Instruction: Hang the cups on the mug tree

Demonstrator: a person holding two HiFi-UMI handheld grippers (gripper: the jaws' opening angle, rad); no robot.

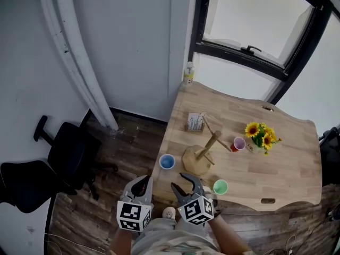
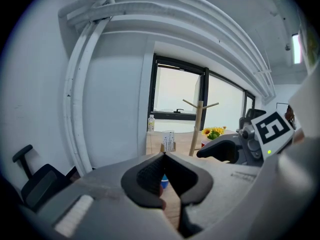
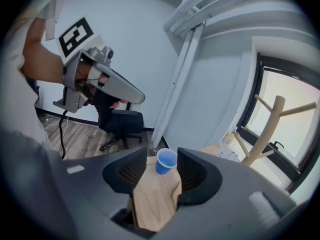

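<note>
Left tongs point(image 1: 140, 186) are pressed together at the tips with nothing between them. The right tongs point(image 1: 186, 184) are spread, their pads bare. I have both on the near side of the mug tree point(image 1: 204, 154), short of its round base. The right pair is over the near edge of the bench point(image 1: 287, 169), and the left pair is off past the corner, above the wood floor.

Looking along the right tongs, I see the blue cup point(image 1: 167, 161) through the gap, beyond the tips and not touched. It stands upright, mouth up, to the left of the tree's base, close to the bench's left edge. The green cup point(image 1: 220, 187) stands upright on the near right of the base, apart from it. The pink cup point(image 1: 238, 143) is tipped on the tree's right, just beside the end of one peg. I can't tell whether it touches the peg.

Sunflowers point(image 1: 261, 134) sit just past the pink cup, further right of the tree. A small white holder point(image 1: 195, 121) stands behind the tree, and a bottle point(image 1: 188, 72) is at the far corner by the window. No cup is on any peg that I can make out.
</note>
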